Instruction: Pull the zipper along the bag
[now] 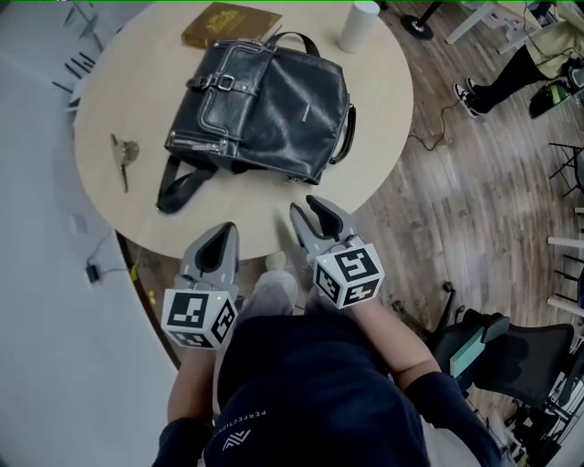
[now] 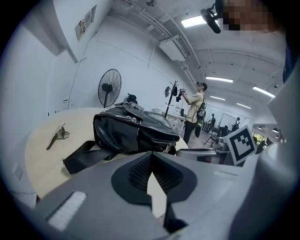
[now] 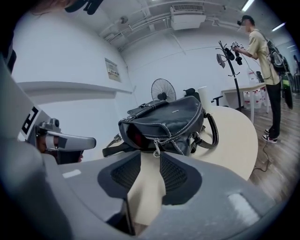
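- Bag: black leather, lying on your round table, its strap trailing toward the near left.
- Zipper: runs along the end of the bag that faces your right gripper. Its metal pull hangs down.
- Right gripper: at the table's near edge, short of the bag. Its jaws are apart with nothing between them.
- Left gripper: beside the right one, also clear of the bag. Its jaws are closed together, holding nothing.
- Bunch of keys: left of the bag.
- Brown book and white cup: at the far edge, beyond the bag.
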Demonstrator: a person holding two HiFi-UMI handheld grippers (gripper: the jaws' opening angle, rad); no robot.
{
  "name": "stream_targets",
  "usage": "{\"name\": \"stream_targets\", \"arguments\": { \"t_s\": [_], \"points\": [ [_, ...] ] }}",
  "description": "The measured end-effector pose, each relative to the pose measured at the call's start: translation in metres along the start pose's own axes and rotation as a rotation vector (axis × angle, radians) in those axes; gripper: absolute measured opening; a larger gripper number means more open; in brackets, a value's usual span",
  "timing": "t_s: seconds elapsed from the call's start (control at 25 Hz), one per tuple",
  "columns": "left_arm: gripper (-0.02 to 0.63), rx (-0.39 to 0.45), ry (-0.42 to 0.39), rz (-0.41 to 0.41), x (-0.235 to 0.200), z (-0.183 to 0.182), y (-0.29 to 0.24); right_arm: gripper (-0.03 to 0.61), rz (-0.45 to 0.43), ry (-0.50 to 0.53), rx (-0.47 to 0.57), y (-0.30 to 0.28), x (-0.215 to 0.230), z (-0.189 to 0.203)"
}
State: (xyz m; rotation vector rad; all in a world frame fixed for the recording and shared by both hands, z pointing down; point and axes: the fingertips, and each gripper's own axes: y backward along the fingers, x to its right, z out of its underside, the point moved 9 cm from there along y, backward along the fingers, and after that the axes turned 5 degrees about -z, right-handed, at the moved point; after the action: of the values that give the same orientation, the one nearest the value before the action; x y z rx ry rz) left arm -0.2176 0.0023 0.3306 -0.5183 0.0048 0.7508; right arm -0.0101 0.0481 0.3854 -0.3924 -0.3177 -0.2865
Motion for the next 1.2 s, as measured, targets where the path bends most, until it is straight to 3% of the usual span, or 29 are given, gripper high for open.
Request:
{"name": "stream_targets", "arguments": {
  "t_s": [0.64, 1.2],
  "points": [
    [0.02, -0.047, -0.008, 0.095, -0.027, -0.001, -0.027, 0.159, 0.104, -0.095, 0.034, -0.036, 0.004, 0.0],
    [0.019, -0.071, 0.011, 0.108, -0.034, 0.003, -0.033, 0.155, 0.232, -0.165, 0.099, -0.048, 0.001, -0.005]
  ]
}}
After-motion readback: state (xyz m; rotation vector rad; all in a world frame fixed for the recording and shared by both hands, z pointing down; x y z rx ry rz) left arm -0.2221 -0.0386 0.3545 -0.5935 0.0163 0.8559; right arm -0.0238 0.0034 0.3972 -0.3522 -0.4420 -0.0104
